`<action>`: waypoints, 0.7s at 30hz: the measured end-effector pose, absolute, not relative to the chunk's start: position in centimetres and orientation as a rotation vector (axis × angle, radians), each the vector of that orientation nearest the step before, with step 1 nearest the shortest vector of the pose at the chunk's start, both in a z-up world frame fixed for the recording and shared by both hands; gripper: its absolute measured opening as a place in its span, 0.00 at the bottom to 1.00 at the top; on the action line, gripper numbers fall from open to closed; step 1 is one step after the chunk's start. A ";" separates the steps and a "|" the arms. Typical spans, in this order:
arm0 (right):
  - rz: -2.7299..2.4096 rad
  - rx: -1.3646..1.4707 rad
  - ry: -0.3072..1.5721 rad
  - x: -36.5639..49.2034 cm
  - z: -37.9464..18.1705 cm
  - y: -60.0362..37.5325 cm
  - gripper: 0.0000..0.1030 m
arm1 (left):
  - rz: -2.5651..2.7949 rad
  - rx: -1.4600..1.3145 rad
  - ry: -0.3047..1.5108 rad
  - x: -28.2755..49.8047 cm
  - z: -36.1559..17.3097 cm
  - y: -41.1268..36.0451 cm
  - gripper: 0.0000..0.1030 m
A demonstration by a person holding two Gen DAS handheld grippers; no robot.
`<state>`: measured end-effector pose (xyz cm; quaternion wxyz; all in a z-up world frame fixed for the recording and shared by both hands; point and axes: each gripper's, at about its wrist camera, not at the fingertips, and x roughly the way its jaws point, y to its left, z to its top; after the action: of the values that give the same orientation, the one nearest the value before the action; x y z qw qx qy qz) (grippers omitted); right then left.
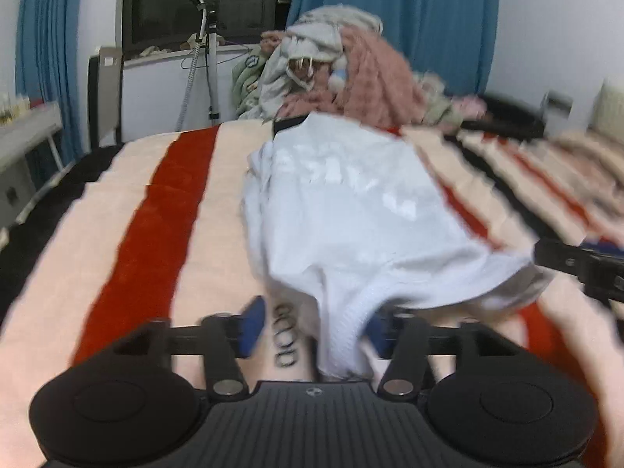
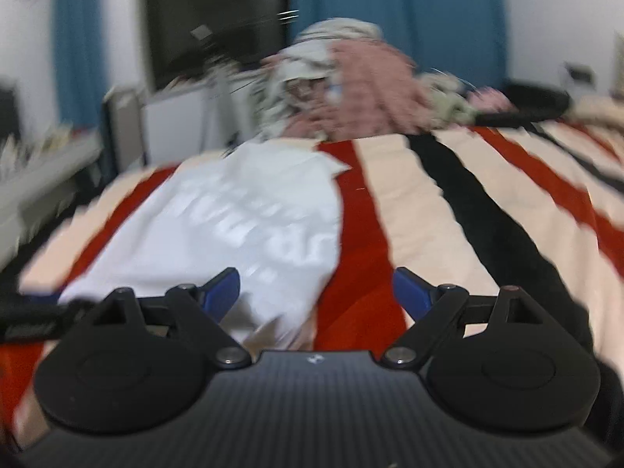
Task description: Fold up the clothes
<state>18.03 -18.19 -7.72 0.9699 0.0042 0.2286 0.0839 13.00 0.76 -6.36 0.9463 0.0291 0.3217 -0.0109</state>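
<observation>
Your left gripper [image 1: 316, 327] stands open with the white shirt [image 1: 351, 210] hem draped between its pads; your right gripper [image 2: 316, 292] is open, empty, near the shirt's right edge on the striped blanket [image 1: 128, 241]

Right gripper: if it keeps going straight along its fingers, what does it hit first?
Probably the striped blanket: the open right gripper points at its red stripe, just beside the white shirt edge. Blur leaves depth unclear.
</observation>
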 end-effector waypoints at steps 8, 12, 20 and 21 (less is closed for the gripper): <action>0.119 -0.342 0.473 18.6 -10.8 -13.3 0.84 | 0.090 0.265 0.663 13.7 -8.3 -0.8 0.78; 0.002 -0.246 0.444 20.0 -11.0 -14.9 0.84 | 0.089 0.275 0.541 12.8 -7.0 -0.8 0.86; -0.154 0.102 0.162 16.7 -6.5 -19.9 0.84 | 0.100 0.141 0.272 10.3 -4.1 0.2 0.94; -0.178 0.120 0.132 16.3 -6.0 -20.3 0.84 | 0.108 0.136 0.222 9.7 -3.9 0.1 0.98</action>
<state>16.26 -20.29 -6.03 0.9921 0.0600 0.0660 -0.0886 9.70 0.13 -3.87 0.9901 0.0677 0.1105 0.0539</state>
